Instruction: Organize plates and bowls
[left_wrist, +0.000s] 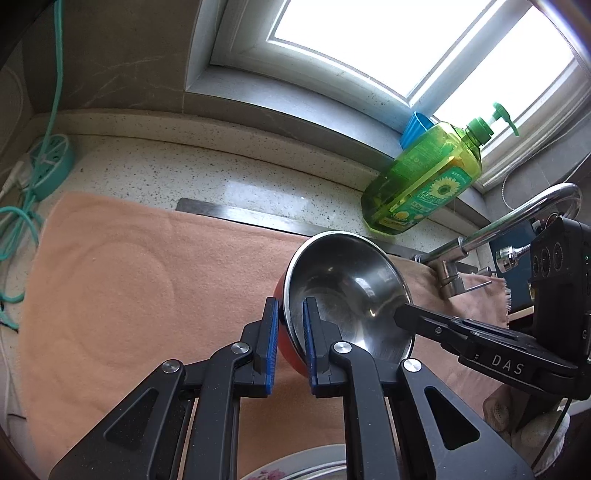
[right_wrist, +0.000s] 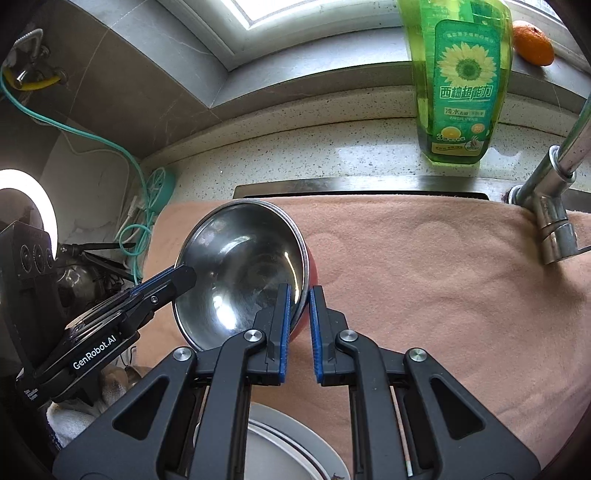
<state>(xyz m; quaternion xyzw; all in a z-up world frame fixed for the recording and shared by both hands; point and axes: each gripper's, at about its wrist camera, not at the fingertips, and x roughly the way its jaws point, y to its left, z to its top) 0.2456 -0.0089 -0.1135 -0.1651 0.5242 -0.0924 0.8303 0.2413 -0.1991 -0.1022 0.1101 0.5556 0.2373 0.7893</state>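
Both grippers pinching one steel bowl by opposite rim edges, above peach towel.

Left gripper pads clamp the bowl wall, red outside, steel inside; right gripper pinches the rim on the far side from it. Bowl tilted, sits right at both fingertips, over the towel on the tabletop. Right gripper body reads "DAS", left one "GenRobot.AI". Ahead of the right gripper: green soap bottle, sunflower label, "西柚超能力", "冷水去油". Orange behind it, faucet to its right. White plate below the right gripper.
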